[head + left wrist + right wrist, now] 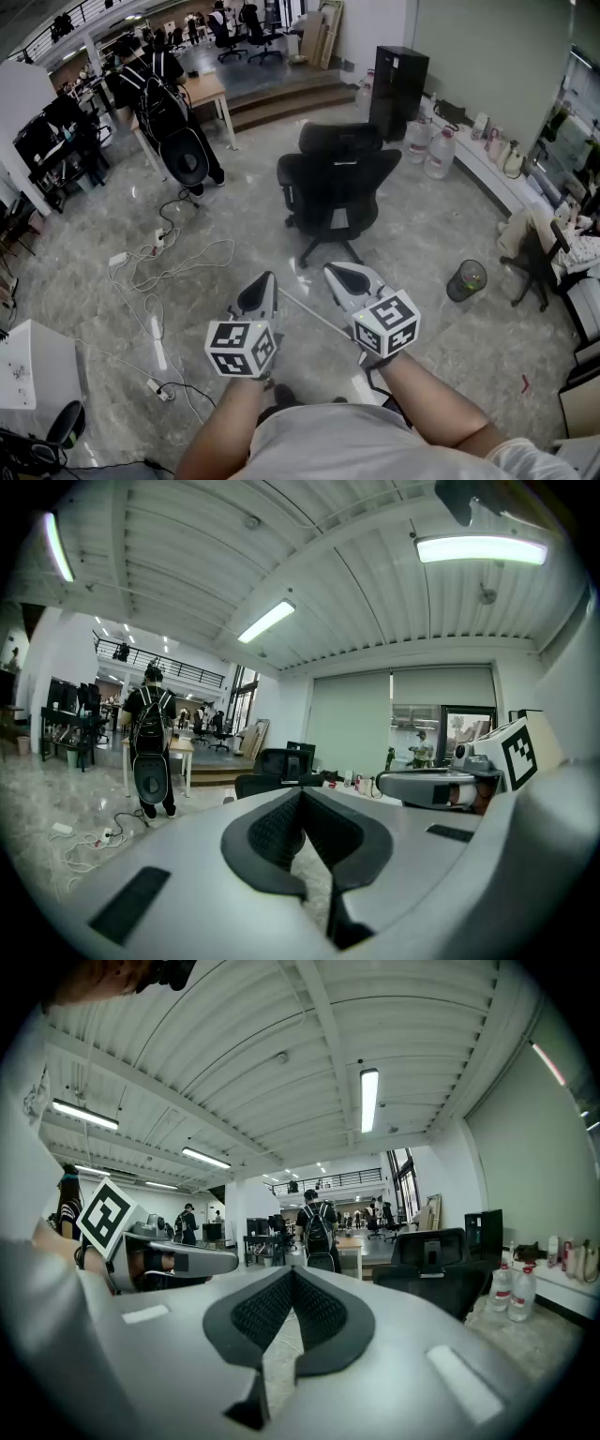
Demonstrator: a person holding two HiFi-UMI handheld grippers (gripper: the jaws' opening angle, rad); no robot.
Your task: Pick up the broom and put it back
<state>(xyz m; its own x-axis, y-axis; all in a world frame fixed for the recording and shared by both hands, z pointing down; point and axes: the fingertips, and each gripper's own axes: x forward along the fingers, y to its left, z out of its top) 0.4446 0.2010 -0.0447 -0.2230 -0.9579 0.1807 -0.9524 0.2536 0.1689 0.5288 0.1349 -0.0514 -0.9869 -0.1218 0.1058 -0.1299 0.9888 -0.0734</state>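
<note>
In the head view my left gripper (266,277) and right gripper (331,270) are held side by side at waist height, pointing forward over the grey marble floor. Both have their jaws closed tip to tip with nothing between them. The left gripper view shows the left gripper (300,791) with its dark pads meeting, and the right gripper view shows the same for the right gripper (292,1269). A thin pale rod (309,314) lies slanted on the floor between and below the two grippers. Whether it is the broom's handle I cannot tell; no broom head shows.
A black office chair (337,183) stands straight ahead. A small round bin (466,279) sits to the right. Loose cables and power strips (155,272) trail over the floor on the left. A person with a backpack (159,94) stands by a wooden table. Water bottles (431,150) line the right wall.
</note>
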